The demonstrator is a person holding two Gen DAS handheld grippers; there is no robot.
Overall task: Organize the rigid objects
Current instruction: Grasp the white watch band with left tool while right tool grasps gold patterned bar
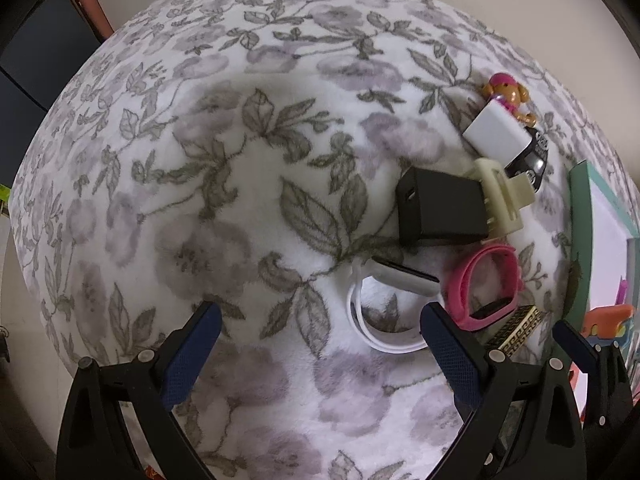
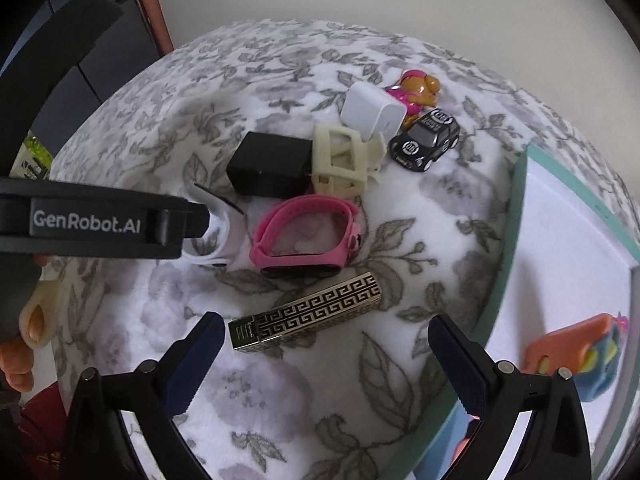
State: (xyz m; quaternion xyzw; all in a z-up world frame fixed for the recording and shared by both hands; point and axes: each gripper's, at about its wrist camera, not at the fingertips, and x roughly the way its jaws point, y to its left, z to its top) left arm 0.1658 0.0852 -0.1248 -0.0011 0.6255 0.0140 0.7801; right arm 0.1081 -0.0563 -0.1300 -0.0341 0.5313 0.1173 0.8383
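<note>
On the floral bed cover: a cluster of small rigid things lies on the white fleece cover with grey-purple flowers (image 2: 304, 380).
Left gripper (image 1: 320, 344): jaws spread wide, holding nothing, low over the cover; its right finger sits just beside the white silicone wristband (image 1: 384, 320).
Right gripper (image 2: 324, 356): jaws spread apart, empty, with the gold-and-black Greek-key patterned rectangular case (image 2: 308, 316) lying on the cover between and just ahead of its fingers.
Pink silicone wristband with black face (image 2: 306, 236): just beyond the patterned case, beside the white one.
Black rectangular charger block (image 2: 268, 164): touching the cream plastic hair claw clip (image 2: 344, 160).
White square charger plug (image 2: 370, 114): leaning behind the clip.
Black toy car with white markings (image 2: 426, 140): right of the white plug.
Orange-and-pink toy figure (image 2: 416, 90): farthest back, against the plug.
Teal-rimmed white tray (image 2: 516, 208): at the right edge of the cluster, with an orange plastic item (image 2: 568, 346) inside; what that item is cannot be told.
</note>
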